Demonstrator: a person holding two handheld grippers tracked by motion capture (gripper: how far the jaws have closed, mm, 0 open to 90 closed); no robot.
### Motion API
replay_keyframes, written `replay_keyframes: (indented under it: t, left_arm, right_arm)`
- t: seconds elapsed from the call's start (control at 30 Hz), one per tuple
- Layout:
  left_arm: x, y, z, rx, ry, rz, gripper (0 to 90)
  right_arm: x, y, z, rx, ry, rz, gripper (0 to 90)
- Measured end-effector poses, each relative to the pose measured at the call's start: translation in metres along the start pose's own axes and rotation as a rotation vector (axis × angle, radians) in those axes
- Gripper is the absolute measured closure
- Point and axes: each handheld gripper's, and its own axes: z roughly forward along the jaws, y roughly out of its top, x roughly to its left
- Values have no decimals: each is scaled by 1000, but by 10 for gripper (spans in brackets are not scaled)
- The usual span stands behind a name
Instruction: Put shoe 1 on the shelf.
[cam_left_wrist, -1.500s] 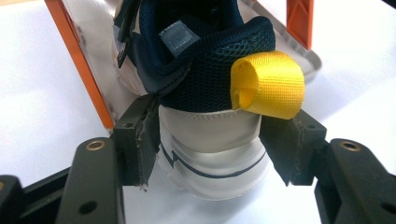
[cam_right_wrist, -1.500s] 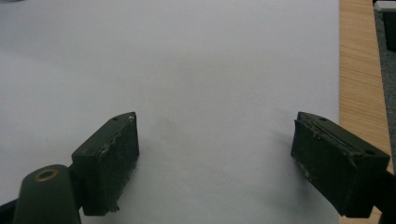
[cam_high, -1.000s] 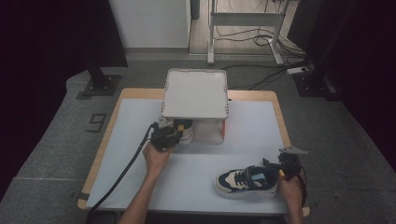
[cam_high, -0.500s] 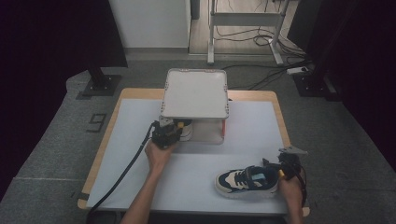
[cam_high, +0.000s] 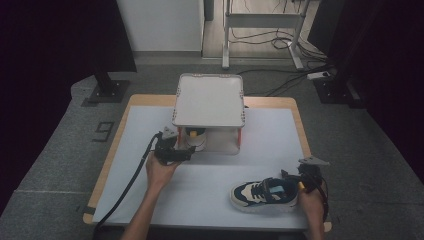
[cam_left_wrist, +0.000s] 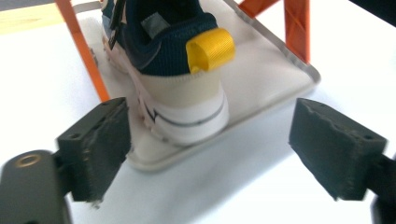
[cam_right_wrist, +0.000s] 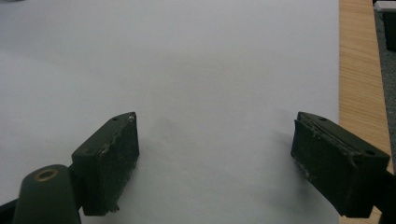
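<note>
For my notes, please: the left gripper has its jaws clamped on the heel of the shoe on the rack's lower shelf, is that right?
Not quite: the left gripper has just been opening its jaws, which stand apart from the heel of the shoe on the lower shelf, as the left gripper view shows.

We find the shoe (cam_high: 196, 140) under the rack's top shelf (cam_high: 209, 100) mostly hidden in the high view, its toe cut off by the top edge in the left gripper view, and the right gripper (cam_high: 295, 181) hiding the second shoe's (cam_high: 262, 192) heel.
</note>
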Motion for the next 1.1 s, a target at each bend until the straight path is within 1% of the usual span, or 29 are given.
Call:
replay_keyframes:
  t: [0.07,0.1,0.13,0.2,0.33,0.4,0.53,0.63,0.7,0.87,0.97,1.03,1.1]
  left_arm:
    - [2,-3,-10,4,-6,5,52]
    - [3,-4,-15,10,-5,19,8]
    - [4,-6,-18,11,-2,23,8]
    - [5,-12,-27,20,1,45,0]
    - [9,-26,-40,23,10,68,0]
    - [12,-34,-45,26,13,77,0]
    - [20,-52,-54,40,21,76,0]
    - [25,-65,-59,45,31,74,0]
    - [29,-77,-61,44,29,73,0]
    - [32,-102,-61,92,46,88,0]
    - [33,-116,-60,106,46,83,0]
    - [33,-122,-59,114,51,85,0]
    - [32,-127,-57,134,57,92,0]
  right_arm:
    - [0,0,0,0,0,0,143]
    - [0,0,0,-1,0,0,143]
    - [0,0,0,-1,0,0,143]
    - [0,0,0,-1,0,0,143]
    - [0,0,0,-1,0,0,143]
    - [0,0,0,-1,0,0,143]
    - [0,0,0,-1,0,0,144]
    - [0,0,0,-1,0,0,143]
    - [0,0,0,-1,0,0,143]
    - [0,0,0,-1,0,0,143]
    - [0,0,0,-1,0,0,143]
    - [0,0,0,-2,0,0,143]
    - [0,0,0,-1,0,0,143]
